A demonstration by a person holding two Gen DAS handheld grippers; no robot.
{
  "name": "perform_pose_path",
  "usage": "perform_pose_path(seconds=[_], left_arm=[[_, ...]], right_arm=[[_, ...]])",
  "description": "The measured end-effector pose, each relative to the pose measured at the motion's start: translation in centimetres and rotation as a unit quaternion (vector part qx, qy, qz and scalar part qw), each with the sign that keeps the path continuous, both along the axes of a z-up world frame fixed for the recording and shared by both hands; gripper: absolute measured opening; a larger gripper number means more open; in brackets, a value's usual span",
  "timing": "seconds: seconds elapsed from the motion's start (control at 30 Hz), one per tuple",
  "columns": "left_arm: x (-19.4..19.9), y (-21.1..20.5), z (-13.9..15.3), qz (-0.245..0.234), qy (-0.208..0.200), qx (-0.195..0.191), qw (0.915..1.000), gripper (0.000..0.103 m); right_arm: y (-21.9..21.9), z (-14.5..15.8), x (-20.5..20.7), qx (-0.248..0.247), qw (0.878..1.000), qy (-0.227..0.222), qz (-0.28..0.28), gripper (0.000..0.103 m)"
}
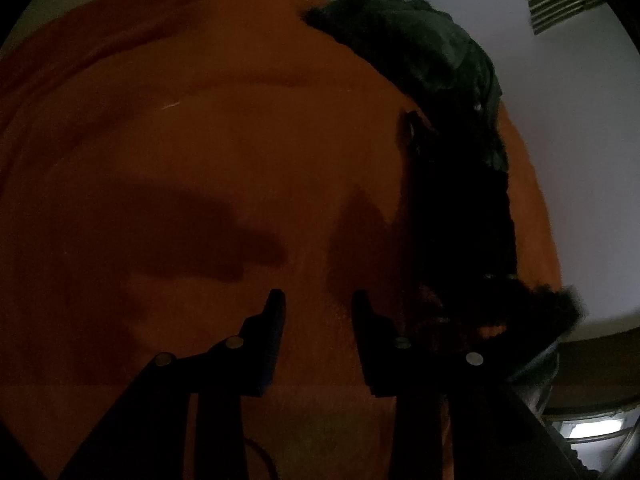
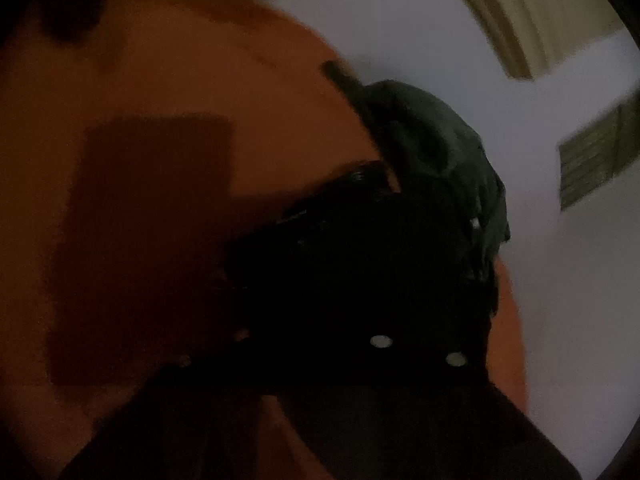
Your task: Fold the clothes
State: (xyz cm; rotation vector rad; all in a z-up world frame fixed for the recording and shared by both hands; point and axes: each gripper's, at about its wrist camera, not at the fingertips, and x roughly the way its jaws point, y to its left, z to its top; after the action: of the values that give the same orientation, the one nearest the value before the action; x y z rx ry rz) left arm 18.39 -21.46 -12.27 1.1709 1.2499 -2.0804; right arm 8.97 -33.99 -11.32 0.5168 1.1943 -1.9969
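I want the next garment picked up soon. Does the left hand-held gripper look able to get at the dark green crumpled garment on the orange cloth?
Probably yes. The left hand-held gripper stands open and empty above bare orange cloth; the dark green crumpled garment lies farther ahead to its right, with only a black garment beside that path.

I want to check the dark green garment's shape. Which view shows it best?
The left wrist view: the dark green garment is sharp there, bunched at the orange blanket's edge. The right wrist view shows it blurred, partly behind black cloth.
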Motion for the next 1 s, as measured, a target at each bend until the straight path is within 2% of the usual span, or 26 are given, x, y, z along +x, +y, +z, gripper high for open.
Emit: perform_pose_path(seconds=[0.07,0.13,0.2,0.27,0.33,0.43,0.47,0.53,0.6,0.67,0.73,0.83,0.9,0.93,0.97,1.0], left_arm=[[0.1,0.3,0.4,-0.004,0.003,-0.003,1.0,0.036],[-0.8,1.1,0.9,-0.01,0.016,-0.003,0.9998,0.036],[-2.5,2.9,2.8,-0.027,0.056,-0.012,0.998,0.036],[-4.4,5.0,5.3,-0.058,0.092,-0.035,0.9934,0.036],[-6.1,7.1,8.0,-0.088,0.125,-0.051,0.9869,0.036],[-8.6,10.2,12.1,-0.133,0.173,-0.072,0.9732,0.036],[-9.1,11.0,13.3,-0.144,0.191,-0.072,0.9683,0.036],[-10.5,12.9,15.4,-0.175,0.207,-0.092,0.9581,0.036],[-12.4,13.9,15.2,-0.193,0.203,-0.103,0.9544,0.036],[-14.8,14.6,13.6,-0.211,0.195,-0.11,0.9514,0.038],[-18.7,14.9,10.2,-0.234,0.141,-0.121,0.9544,0.038],[-25.2,13.5,4.6,-0.248,0.063,-0.105,0.961,0.038],[-27.9,11.5,2.6,-0.23,0.031,-0.092,0.9684,0.038],[-28.2,10.7,2.5,-0.222,0.031,-0.087,0.9707,0.038],[-28.3,9.9,2.6,-0.216,0.034,-0.081,0.9725,0.038],[-28.5,9.2,2.7,-0.21,0.036,-0.076,0.9742,0.038]], right_arm=[[1.8,4.6,-1.4,-0.057,0.996,-0.057,-0.024,0.011],[4.0,9.4,-2.7,-0.111,0.986,-0.119,-0.043,0.01],[6.3,13.7,-3.6,-0.154,0.972,-0.173,-0.051,0.009],[8.6,17.6,-4.8,-0.195,0.95,-0.238,-0.051,0.009],[11.1,21.2,-5.5,-0.237,0.922,-0.303,-0.048,0.009],[15.5,25.3,-6.1,-0.297,0.867,-0.398,-0.04,0.009],[17.0,26.3,-6.4,-0.317,0.847,-0.425,-0.04,0.009],[21.4,27.3,-8.4,-0.37,0.793,-0.48,-0.055,0.009],[25.6,25.6,-11.1,-0.404,0.74,-0.533,-0.076,0.009],[29.7,21.3,-14.1,-0.429,0.688,-0.573,-0.123,0.009],[34.0,14.4,-16.7,-0.431,0.627,-0.626,-0.174,0.009],[39.8,3.6,-20.2,-0.437,0.556,-0.655,-0.268,0.01],[43.1,-2.3,-21.9,-0.439,0.51,-0.672,-0.309,0.015],[44.3,-4.1,-22.3,-0.439,0.492,-0.676,-0.329,0.026],[45.4,-5.7,-22.6,-0.439,0.474,-0.679,-0.349,0.048],[46.2,-5.9,-22.5,-0.45,0.468,-0.676,-0.348,0.056]])
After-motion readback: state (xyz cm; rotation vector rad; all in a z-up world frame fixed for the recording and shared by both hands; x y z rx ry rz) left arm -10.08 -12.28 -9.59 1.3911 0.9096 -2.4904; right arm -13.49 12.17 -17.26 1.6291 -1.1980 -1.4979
